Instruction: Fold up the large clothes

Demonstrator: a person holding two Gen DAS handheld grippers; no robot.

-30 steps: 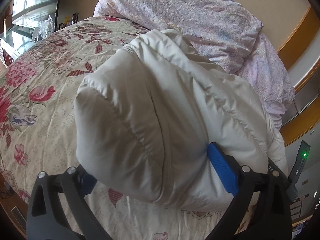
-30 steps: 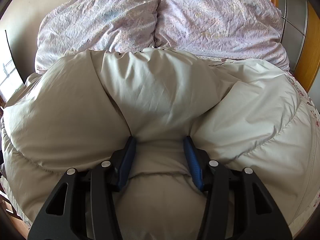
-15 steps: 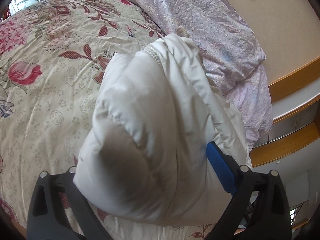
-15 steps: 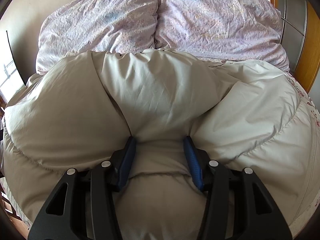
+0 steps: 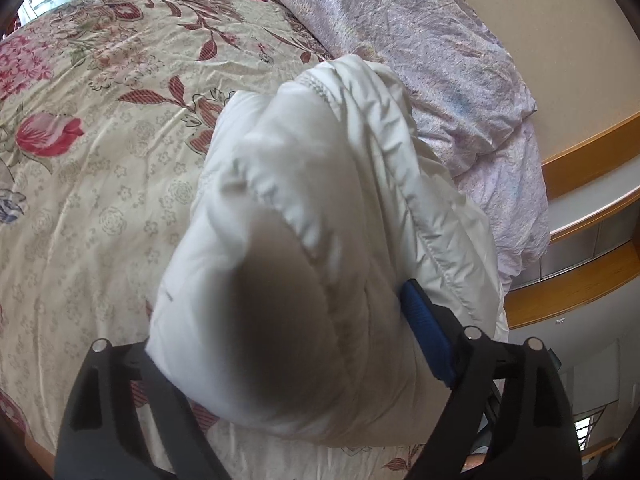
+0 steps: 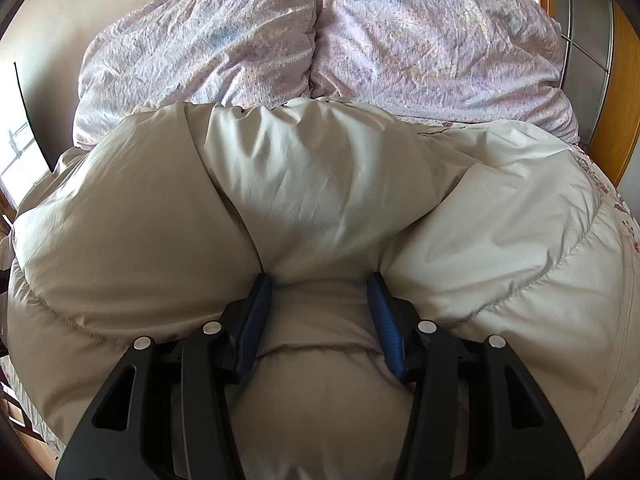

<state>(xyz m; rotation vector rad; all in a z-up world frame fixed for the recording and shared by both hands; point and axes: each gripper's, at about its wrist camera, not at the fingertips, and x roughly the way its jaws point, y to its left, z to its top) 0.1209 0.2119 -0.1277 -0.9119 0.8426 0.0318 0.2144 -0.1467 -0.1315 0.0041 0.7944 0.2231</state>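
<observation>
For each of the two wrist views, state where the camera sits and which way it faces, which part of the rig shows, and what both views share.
Left wrist: sits on the left gripper, facing down across the floral bedspread; its jaws are closing around a white puffer jacket.
Right wrist: sits on the right gripper, facing the lilac pillows by the wall; its blue pads pinch the jacket.
Shared: jacket, pillows, bedspread.

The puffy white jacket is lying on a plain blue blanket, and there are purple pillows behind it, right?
Not quite. The puffy white jacket lies on a cream bedspread with red and pink flowers, not a plain blue one; the left wrist view shows it. The purple pillows are behind it.
</observation>
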